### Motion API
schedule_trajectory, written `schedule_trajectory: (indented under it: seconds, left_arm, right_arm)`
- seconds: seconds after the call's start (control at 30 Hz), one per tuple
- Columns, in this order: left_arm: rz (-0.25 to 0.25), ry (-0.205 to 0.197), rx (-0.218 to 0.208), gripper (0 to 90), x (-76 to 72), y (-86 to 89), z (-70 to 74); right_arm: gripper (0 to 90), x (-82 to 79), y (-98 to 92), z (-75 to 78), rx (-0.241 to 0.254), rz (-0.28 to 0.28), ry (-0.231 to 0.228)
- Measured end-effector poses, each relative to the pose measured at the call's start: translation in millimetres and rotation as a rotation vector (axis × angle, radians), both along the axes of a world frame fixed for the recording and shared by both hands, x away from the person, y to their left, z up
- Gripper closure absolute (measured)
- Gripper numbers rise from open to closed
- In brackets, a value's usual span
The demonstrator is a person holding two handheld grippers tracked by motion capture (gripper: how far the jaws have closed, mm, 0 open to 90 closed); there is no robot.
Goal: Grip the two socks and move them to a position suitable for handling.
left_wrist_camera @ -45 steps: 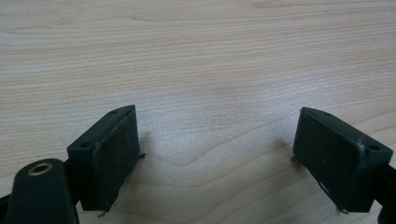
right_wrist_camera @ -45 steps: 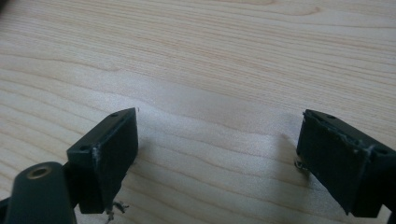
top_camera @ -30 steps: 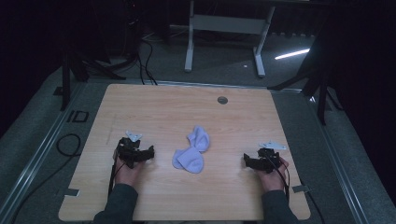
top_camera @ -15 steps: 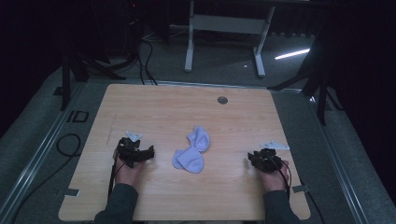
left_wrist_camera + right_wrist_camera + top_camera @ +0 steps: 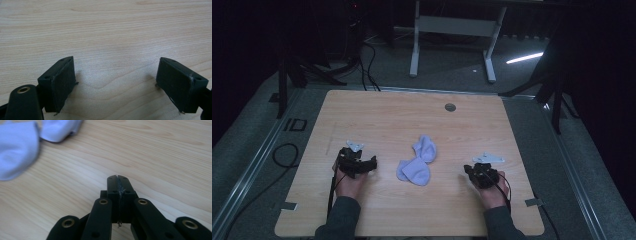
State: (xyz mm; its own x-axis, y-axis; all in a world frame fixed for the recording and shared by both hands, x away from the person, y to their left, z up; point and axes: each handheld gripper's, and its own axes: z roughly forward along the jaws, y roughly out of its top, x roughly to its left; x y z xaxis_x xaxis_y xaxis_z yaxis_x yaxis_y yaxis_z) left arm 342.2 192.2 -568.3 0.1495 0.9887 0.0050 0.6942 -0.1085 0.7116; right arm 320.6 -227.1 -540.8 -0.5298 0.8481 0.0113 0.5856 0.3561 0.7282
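A pale blue sock (image 5: 418, 161) lies crumpled in the middle of the wooden table (image 5: 382, 115). My left gripper (image 5: 360, 162) rests on the table left of the sock, held by a hand. In the left gripper view this left gripper (image 5: 115, 82) is open, its jaws wide apart over bare wood. My right gripper (image 5: 477, 172) sits to the right of the sock. In the right gripper view the right gripper (image 5: 117, 178) is shut with nothing between the jaws, and the sock (image 5: 22, 142) lies ahead at upper left.
A small dark round grommet (image 5: 450, 107) is set in the table near its far edge. A white desk frame (image 5: 452, 30) stands on the floor beyond. Black cables (image 5: 287, 155) lie left of the table. Tape tabs (image 5: 532, 202) mark the near corners.
The right hand and its gripper have slid a little toward the near edge. The left gripper and the sock have stayed put.
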Motion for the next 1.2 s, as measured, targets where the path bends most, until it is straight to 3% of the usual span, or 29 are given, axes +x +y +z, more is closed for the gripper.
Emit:
schedule_trajectory:
  seconds: [0.4,0.63,0.9,1.1,1.2]
  left_arm:
    - [-0.010,0.001,0.000,15.8,-1.1,-0.1,0.1]
    - [-0.024,0.002,0.000,17.0,-2.4,-1.0,0.7]
    - [-0.053,-0.003,-0.005,36.1,-6.1,-4.3,3.3]
    - [-0.067,0.003,-0.006,51.6,-8.8,-3.3,5.9]
    - [-0.073,0.008,-0.005,54.6,-9.4,-3.6,6.6]
  right_arm:
    - [89.5,-4.3,49.2,-1.8,-0.008,0.119,0.018]
    - [89.5,-6.9,86.4,-1.9,0.012,0.205,0.024]
    - [89.4,-9.5,121.0,-7.0,0.006,0.269,0.029]
    - [89.5,-11.6,132.6,-16.8,-0.032,0.291,0.045]
    - [89.5,-11.8,132.4,-17.2,-0.024,0.293,0.046]
